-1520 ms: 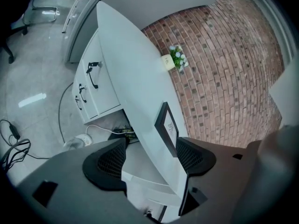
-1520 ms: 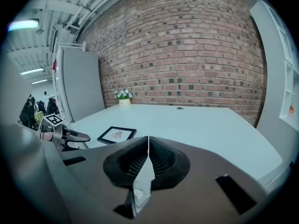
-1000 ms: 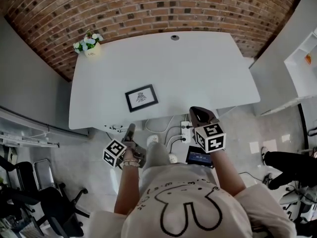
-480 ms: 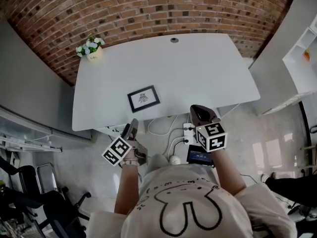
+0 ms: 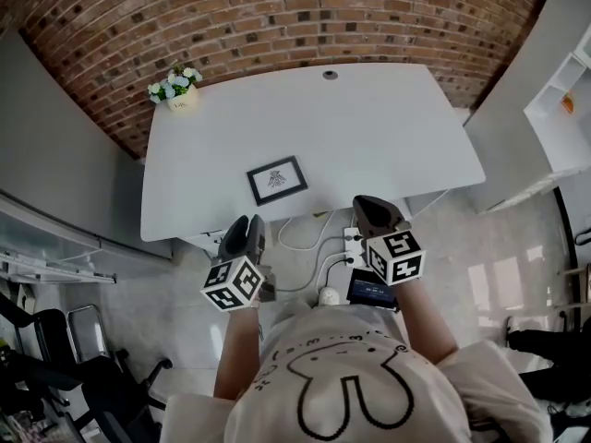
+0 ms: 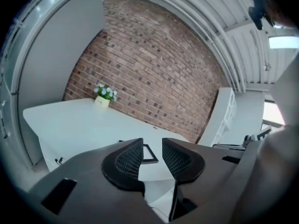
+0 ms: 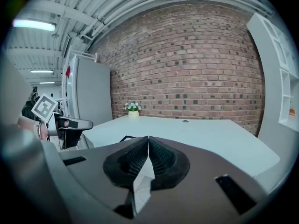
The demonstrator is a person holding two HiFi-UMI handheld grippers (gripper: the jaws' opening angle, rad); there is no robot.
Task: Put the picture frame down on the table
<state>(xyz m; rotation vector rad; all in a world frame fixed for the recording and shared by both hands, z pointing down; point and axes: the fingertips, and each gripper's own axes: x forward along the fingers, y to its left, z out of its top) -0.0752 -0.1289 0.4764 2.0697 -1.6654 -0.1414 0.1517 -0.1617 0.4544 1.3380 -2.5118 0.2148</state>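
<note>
A black picture frame (image 5: 277, 180) with a small drawing lies flat on the white table (image 5: 388, 127), near its front edge. Neither gripper touches it. My left gripper (image 5: 242, 234) hovers just off the table's front edge, a little short of the frame, open with nothing between its jaws. In the left gripper view the frame (image 6: 150, 159) shows through the gap of that gripper (image 6: 152, 148). My right gripper (image 5: 374, 212) is shut and empty at the front edge, to the right of the frame. In the right gripper view only a corner of the frame (image 7: 126, 138) peeks past the shut gripper (image 7: 148, 140).
A small pot of white flowers (image 5: 175, 85) stands at the table's far left corner by the brick wall. A cable grommet (image 5: 331, 75) sits at the far edge. A power strip (image 5: 348, 245) and cables lie under the table. White shelves (image 5: 565, 90) stand right, office chairs (image 5: 83, 367) at lower left.
My left gripper has risen and come forward toward the table's front edge, its marker cube turning to face up. The right gripper and the frame have stayed put.
</note>
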